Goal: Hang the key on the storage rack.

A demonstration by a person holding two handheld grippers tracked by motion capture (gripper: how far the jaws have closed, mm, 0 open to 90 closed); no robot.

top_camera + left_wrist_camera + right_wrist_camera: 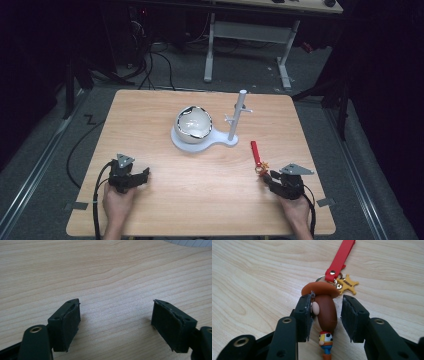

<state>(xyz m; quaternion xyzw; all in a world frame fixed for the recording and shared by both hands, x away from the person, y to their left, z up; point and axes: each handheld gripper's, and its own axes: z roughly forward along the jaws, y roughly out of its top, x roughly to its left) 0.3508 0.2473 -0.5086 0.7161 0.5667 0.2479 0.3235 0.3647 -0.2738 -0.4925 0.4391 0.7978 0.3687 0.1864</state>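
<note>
Lying near its right front edge, a cowboy keychain [325, 312] is seen on the wooden table [200, 185], well apart from the white bowl stand [197, 137] and its pegged post [237, 115] farther back. The left tool [116, 315] is held low over bare wood, its jaws spread wide with nothing between them. The right tool [325, 317] is set around the figure's head: one pad touches it, the other stands just clear. The red strap [340, 257] and yellow star [348, 284] lie beyond.

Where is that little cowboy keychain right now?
The cowboy keychain lies on the table at its right side, between the jaws of the right gripper, its red strap pointing toward the white stand.
</note>
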